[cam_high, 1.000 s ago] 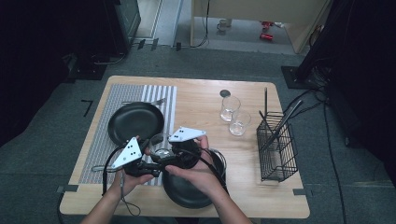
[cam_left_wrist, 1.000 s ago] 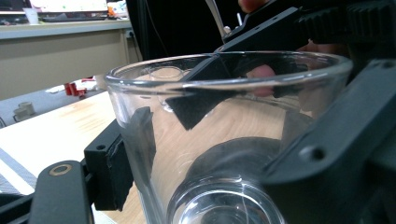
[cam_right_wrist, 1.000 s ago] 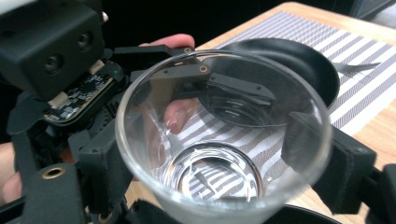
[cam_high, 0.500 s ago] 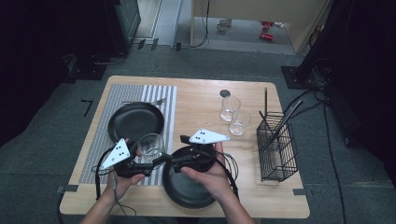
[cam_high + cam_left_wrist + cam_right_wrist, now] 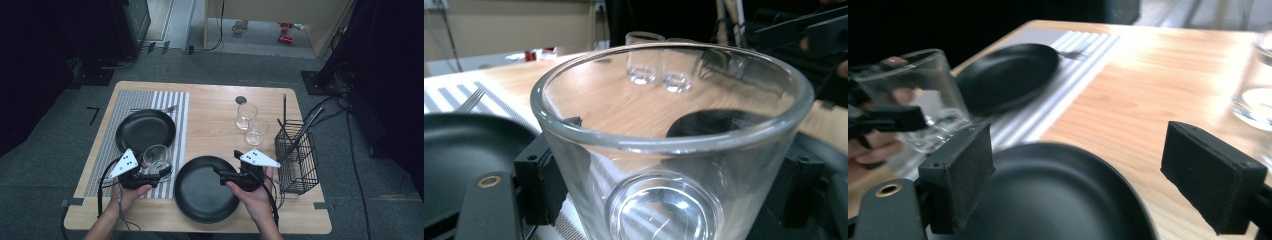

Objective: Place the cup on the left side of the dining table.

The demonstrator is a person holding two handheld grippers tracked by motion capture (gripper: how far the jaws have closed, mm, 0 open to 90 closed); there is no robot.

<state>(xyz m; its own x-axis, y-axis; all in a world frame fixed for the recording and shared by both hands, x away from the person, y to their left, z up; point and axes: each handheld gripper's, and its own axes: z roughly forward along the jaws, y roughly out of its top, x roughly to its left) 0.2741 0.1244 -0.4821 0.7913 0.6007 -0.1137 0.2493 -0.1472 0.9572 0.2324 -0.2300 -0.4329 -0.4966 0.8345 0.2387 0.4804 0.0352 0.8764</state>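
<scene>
- Left hand-held gripper (image 5: 162, 172) has the glass tumbler (image 5: 156, 159) clamped between its jaws. In the left gripper view the tumbler (image 5: 674, 150) sits upright with a black pad pressed on either wall, jaws spread wide around it.
- The tumbler is at the near edge of the striped placemat (image 5: 177, 107), between the far black plate (image 5: 145, 130) and the near black plate (image 5: 206, 189); whether its base touches the mat, I cannot tell.
- Right hand-held gripper (image 5: 220, 172) hangs over the near plate's far rim with its jaws well apart and nothing between them. The right gripper view shows bare pads (image 5: 960, 177) above the plate (image 5: 1058, 195).
- Risk one: smooth glass held only by two pads on a flared wall. A squeeze that slackens or a tilt of the wrist could let it slide and tip.
- Risk two: plates close on both sides. A sideways swing could knock the glass against a rim.
- Risk three: the right gripper is near. If both hands close in together, jaws could clash or bump the tumbler.
- Two more glasses (image 5: 250, 124) and a wire rack (image 5: 296, 160) stand on the bench (image 5: 210, 125) to the right, well apart from the action.
</scene>
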